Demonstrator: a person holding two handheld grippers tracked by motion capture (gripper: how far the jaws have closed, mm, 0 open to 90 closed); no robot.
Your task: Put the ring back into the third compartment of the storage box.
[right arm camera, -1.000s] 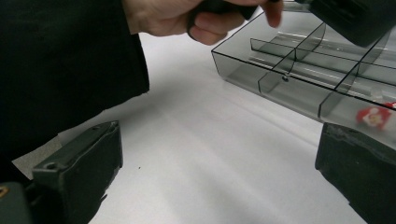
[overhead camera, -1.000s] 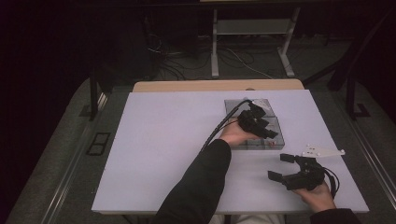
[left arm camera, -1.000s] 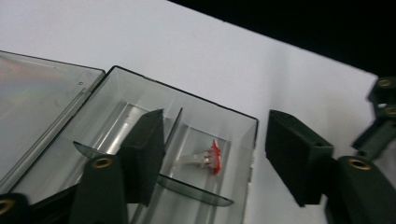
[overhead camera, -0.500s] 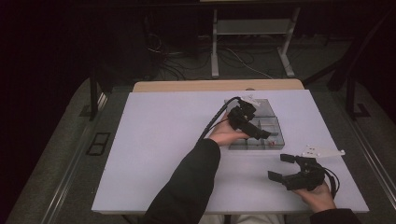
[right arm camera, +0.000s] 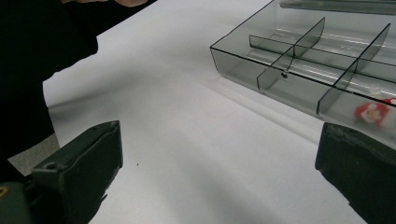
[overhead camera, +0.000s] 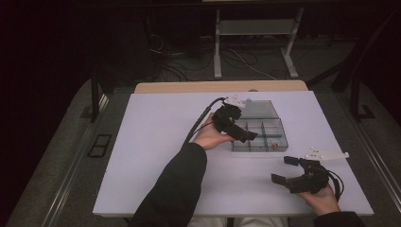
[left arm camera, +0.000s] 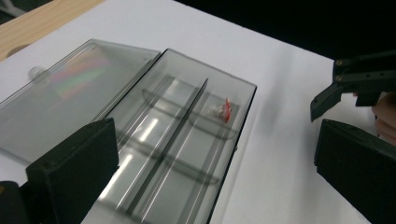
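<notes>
Over box's (overhead camera: 257, 132) left edge, left gripper (overhead camera: 236, 130): jaws wide, empty, just opened; right gripper (overhead camera: 288, 171) likewise, bare table (overhead camera: 156, 156) around.

A white table (overhead camera: 156, 156) fronts a wooden board (overhead camera: 189, 87) and floor cables (overhead camera: 246, 59).

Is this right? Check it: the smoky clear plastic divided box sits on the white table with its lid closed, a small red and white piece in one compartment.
Not quite: the lid is open, lying flat behind the smoky clear plastic divided box, as the left gripper view shows. The rest holds: the box is on the white table, with a small red and white piece in one compartment.
</notes>
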